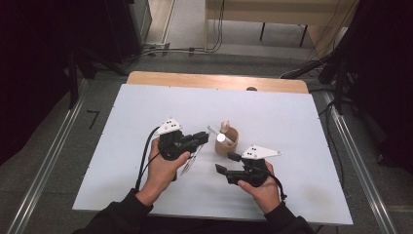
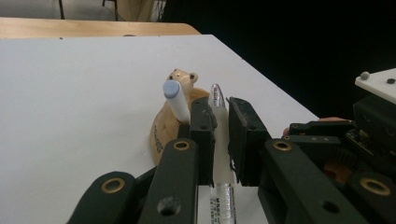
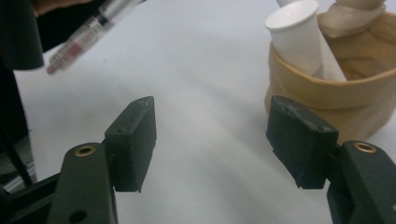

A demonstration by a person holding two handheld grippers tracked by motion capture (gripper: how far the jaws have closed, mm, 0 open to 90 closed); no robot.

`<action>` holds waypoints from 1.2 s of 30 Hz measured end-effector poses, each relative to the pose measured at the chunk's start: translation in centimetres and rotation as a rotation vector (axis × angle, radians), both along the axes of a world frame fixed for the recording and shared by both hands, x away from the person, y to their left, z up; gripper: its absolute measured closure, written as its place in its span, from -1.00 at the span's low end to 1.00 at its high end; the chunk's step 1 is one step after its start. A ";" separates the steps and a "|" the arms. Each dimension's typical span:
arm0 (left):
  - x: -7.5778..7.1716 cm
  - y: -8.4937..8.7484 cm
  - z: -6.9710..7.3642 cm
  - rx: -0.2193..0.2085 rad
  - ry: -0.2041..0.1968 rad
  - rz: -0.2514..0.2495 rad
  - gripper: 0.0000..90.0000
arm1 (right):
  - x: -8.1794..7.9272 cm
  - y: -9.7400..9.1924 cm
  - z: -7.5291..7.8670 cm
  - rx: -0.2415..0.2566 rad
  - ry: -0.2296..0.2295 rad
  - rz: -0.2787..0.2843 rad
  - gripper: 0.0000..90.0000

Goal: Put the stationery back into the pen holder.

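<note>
Clearly mid-delivery: left tongs [image 2: 219, 135] clamped tight on a clear-barrelled pen [image 2: 221, 154], held lengthwise between the pads, tip poking out past them toward the wooden bear-shaped holder [image 2: 161, 130]. Holder just ahead of and slightly left of those tongs in the left gripper view, standing on the white worktop [image 2: 70, 116], already carrying a white marker [image 2: 176, 99] that leans out of its mouth toward the camera. From above, same layout: left tongs [image 1: 197, 140] just beside the holder [image 1: 230, 141], pen tip near the rim but not yet over the opening.

Right tongs [image 3: 219, 140] open wide with nothing between the pads, hovering low over the worktop; holder [image 3: 327, 100] just beyond the far pad, close but apart, white marker [image 3: 299, 35] rising from it. In the high view, right tongs [image 1: 225, 168] near the holder's base on the person's side.

Step in hand, by the look of it: bringing the pen to the holder for insertion. Next move likely calls for lifting the pen's tip over the rim, tilting it downward, clearing the leaning marker, then letting go only once the barrel sits inside. Right tongs well placed to steady the holder against tipping.
</note>
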State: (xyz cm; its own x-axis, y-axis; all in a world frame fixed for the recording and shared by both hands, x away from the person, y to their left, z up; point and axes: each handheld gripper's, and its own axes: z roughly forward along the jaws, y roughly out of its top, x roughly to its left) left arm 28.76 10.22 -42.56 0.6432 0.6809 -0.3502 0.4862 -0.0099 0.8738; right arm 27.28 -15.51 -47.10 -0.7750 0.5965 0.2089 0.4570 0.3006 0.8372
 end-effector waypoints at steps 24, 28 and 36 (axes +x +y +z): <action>-0.1 -2.1 -1.0 0.015 -0.011 -0.032 0.82 | 0.2 1.8 0.4 0.118 0.079 0.064 -0.28; -0.1 -2.4 -1.2 0.024 -0.024 -0.030 0.82 | 0.1 2.2 0.3 0.118 0.086 0.074 -0.27; -0.2 -2.9 -1.4 0.025 -0.032 -0.042 0.82 | 0.1 3.1 0.1 0.117 0.096 0.097 -0.25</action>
State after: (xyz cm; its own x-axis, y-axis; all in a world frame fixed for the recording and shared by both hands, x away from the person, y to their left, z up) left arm 28.55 7.30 -43.94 0.6819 0.6613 -0.3126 0.4569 -0.0514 0.8880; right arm 27.36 -12.42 -46.98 -0.8009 0.4870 0.3483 0.5100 0.2501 0.8230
